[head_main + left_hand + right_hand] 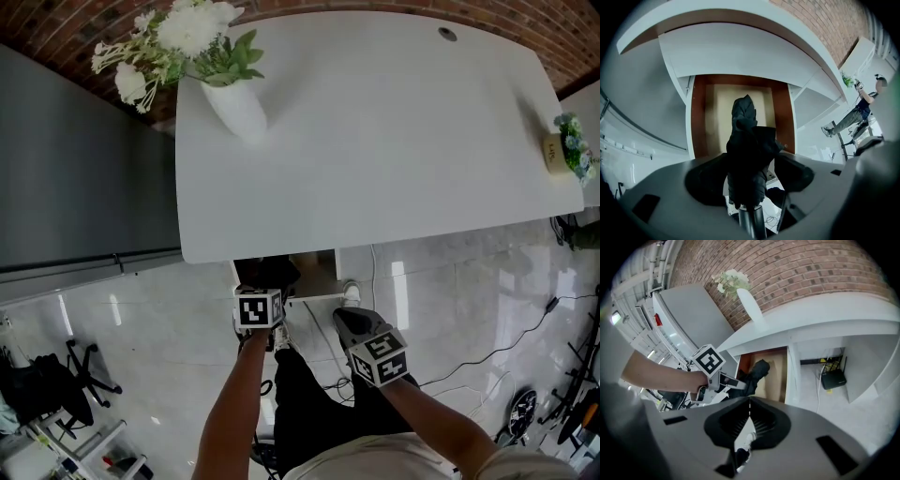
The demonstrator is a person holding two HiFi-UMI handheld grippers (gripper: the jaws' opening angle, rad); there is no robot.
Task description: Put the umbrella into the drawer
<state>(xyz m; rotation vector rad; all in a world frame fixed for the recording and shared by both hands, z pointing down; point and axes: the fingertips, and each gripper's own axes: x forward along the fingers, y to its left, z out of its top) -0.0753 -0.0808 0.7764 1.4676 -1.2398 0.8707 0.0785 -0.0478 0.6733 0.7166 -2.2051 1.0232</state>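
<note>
A black folded umbrella (747,154) is clamped between the jaws of my left gripper (750,177), its grey handle (752,221) nearest the camera. Its tip reaches over the open drawer (715,112), which has brown sides and a pale wood bottom, under the white desk (375,131). In the head view the left gripper (258,309) hangs at the desk's front edge with the umbrella (269,275) just ahead of it. My right gripper (750,405) is shut on nothing, and it stands back to the right (377,354). From there I see the umbrella (757,372) angled into the drawer (777,373).
A white vase of flowers (234,103) stands at the desk's back left and a small potted plant (568,150) at its right edge. A grey cabinet (84,169) flanks the desk. A black router (833,378) and cables (506,342) lie on the floor. A person (860,110) stands far off.
</note>
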